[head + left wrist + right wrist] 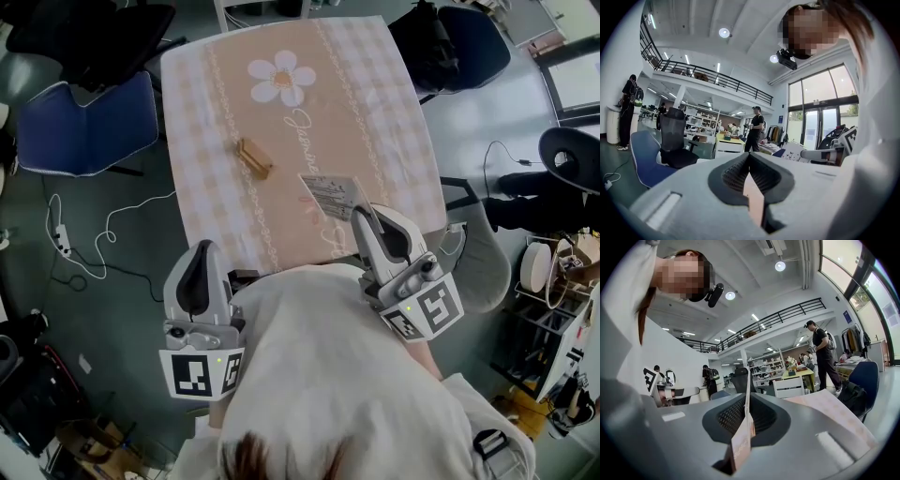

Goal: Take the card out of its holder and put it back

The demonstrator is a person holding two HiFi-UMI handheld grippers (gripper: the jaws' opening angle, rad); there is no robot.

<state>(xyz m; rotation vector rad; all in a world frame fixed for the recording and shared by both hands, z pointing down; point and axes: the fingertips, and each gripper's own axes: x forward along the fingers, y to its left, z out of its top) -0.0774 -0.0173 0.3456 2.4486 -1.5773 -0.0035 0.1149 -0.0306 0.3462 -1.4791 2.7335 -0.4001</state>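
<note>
A small wooden card holder lies on the pink checked tablecloth, left of the middle, with nothing in it. My right gripper hovers over the table's near right part, shut on a printed white card that sticks out toward the holder. In the right gripper view the card runs edge-on between the pressed pads of that gripper. My left gripper hangs off the table's near left corner. Its jaws meet at the tip with nothing held.
A blue chair stands left of the table and a dark one at the far right. Cables trail on the floor at the left. A person in black stands beyond desks in the room.
</note>
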